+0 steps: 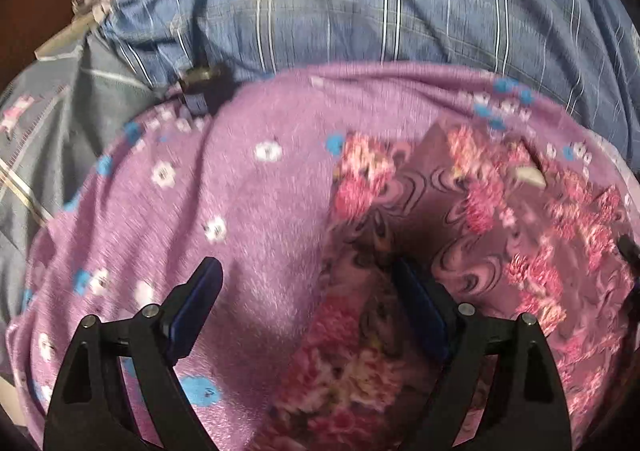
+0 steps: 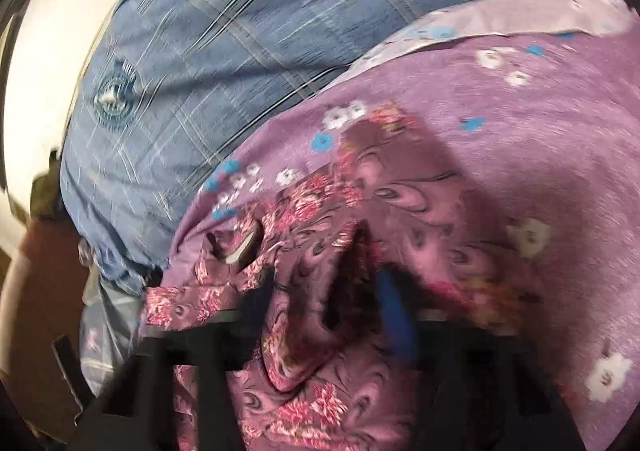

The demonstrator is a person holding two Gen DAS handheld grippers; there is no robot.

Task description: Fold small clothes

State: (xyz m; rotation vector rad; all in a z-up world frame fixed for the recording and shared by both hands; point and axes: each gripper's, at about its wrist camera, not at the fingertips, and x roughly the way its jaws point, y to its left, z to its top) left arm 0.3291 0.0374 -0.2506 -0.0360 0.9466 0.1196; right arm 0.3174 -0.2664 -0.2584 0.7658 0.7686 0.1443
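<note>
i see a bed spread with one purple flowered sheet point(image 1: 248, 211), one blue plaid pillow point(image 1: 360, 7) at its far side, a white wall far left. one pink floral garment point(image 1: 460, 219) lies near right. my left gripper point(image 1: 306, 283) gapes wide above it; my right gripper point(image 2: 320, 315) pinches its bunched cloth.

The garment point(image 1: 460, 219) is mauve with dark swirls and clusters of pink and cream flowers. The sheet point(image 1: 248, 211) under it is lilac, dotted with white and bright blue flowers. The pillow point(image 1: 360, 3) is blue with thin white and dark stripes crossing into checks. The left gripper point(image 1: 308, 291) is black with blue pads point(image 1: 420, 307).
</note>
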